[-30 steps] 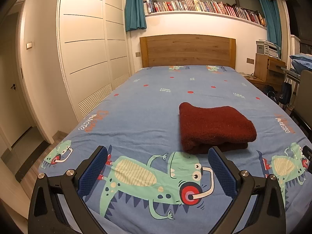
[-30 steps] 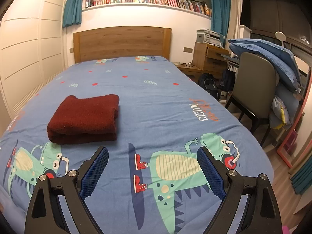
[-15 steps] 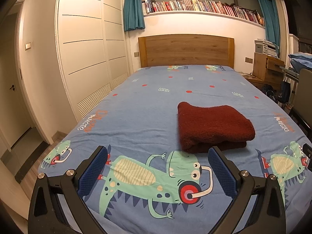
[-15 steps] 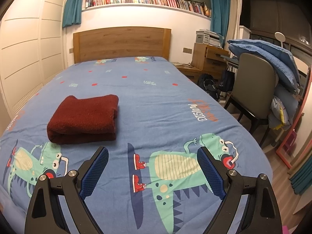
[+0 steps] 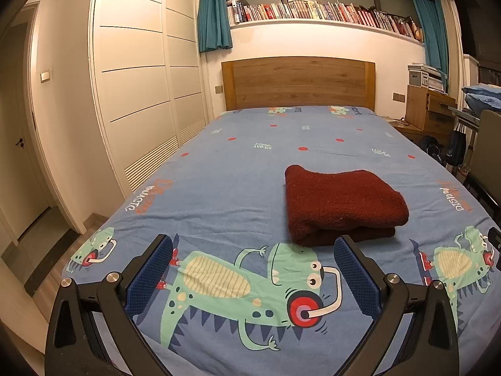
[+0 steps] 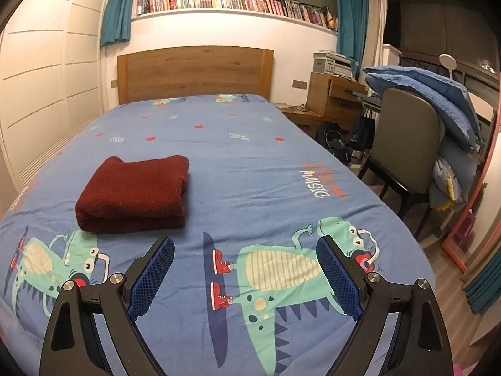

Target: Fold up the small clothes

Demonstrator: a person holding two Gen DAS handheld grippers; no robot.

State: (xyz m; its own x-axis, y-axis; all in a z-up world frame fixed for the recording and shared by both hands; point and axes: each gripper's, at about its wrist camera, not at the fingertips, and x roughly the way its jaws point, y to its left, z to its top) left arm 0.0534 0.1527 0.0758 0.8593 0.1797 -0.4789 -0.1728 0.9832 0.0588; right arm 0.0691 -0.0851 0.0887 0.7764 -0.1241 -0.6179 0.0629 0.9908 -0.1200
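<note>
— Fingers spread wide on both the left gripper (image 5: 253,272) and the right gripper (image 6: 245,269), holding nothing?

— Yes. The dark red folded garment (image 5: 341,203) lies on the bed (image 5: 225,172), ahead of both, untouched. I'd judge folding finished; keep clear and leave the stack square.

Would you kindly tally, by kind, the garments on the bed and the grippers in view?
Folded dark red garment: 1
Grippers, the left gripper and the right gripper, both open and holding nothing: 2
Total: 3
</note>
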